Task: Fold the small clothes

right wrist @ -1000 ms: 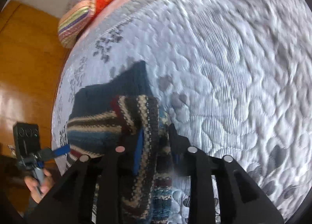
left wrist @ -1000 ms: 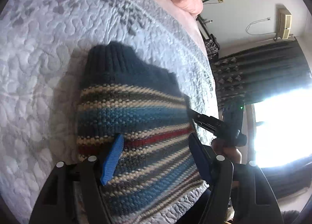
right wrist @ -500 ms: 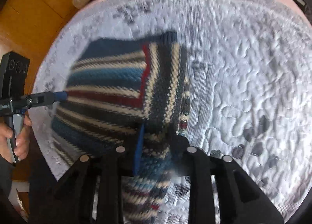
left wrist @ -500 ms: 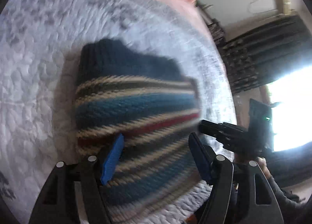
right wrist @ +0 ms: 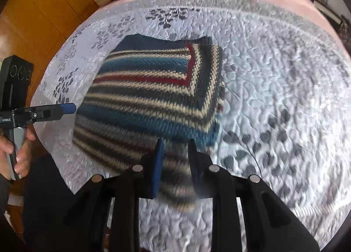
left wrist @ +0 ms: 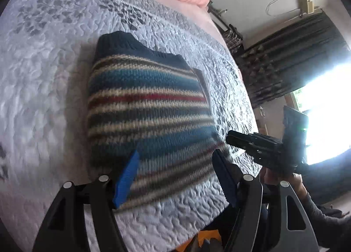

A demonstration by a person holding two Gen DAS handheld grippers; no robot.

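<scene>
Left gripper (left wrist: 175, 164) wide apart over striped sweater (left wrist: 149, 107), holding nothing; right gripper (right wrist: 174, 155) narrowly parted, released.

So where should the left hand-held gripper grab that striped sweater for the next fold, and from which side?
Take the striped sweater at its near bottom hem, low from the bed's front edge. That hem lies flat and free on the quilt. The left hand-held gripper, jaws apart, sits just above it. The right side looks already folded over.
</scene>
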